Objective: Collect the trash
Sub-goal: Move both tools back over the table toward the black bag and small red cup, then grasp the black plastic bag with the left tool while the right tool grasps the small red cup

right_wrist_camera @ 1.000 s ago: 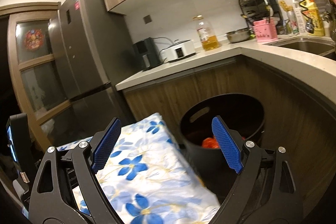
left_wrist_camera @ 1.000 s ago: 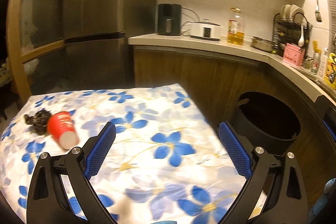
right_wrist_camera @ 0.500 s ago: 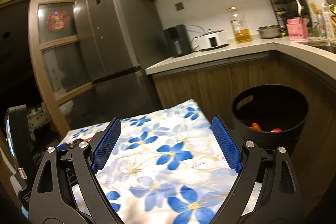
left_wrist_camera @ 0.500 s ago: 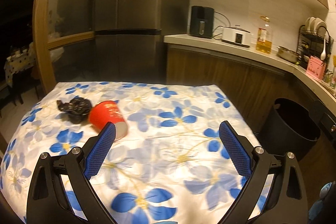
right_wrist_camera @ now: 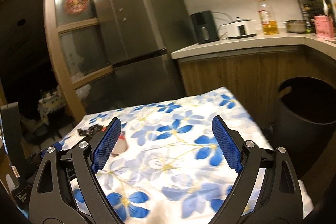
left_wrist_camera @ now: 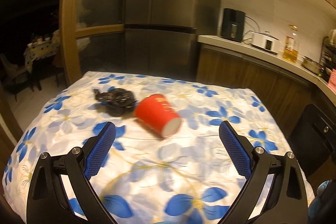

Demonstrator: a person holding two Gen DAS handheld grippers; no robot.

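A red paper cup (left_wrist_camera: 157,115) lies on its side on the blue-flowered tablecloth (left_wrist_camera: 189,171), its white mouth turned toward me. Just behind it on the left sits a crumpled black plastic bag (left_wrist_camera: 116,100). My left gripper (left_wrist_camera: 167,131) is open, held a short way in front of the cup with nothing between its blue pads. In the right wrist view my right gripper (right_wrist_camera: 166,127) is open over the cloth (right_wrist_camera: 178,161); the cup (right_wrist_camera: 119,145) and bag (right_wrist_camera: 89,130) peek out behind its left finger (right_wrist_camera: 106,145).
A black round bin (right_wrist_camera: 308,119) stands on the floor off the table's right side, below the wooden counter (right_wrist_camera: 241,45). A tall grey fridge (left_wrist_camera: 159,14) rises behind the table. A dark doorway with furniture opens at the left.
Both views have swung left across the table. The cup and bag have come from the left edge toward the middle of the left wrist view, and the bin has slid off to the right.
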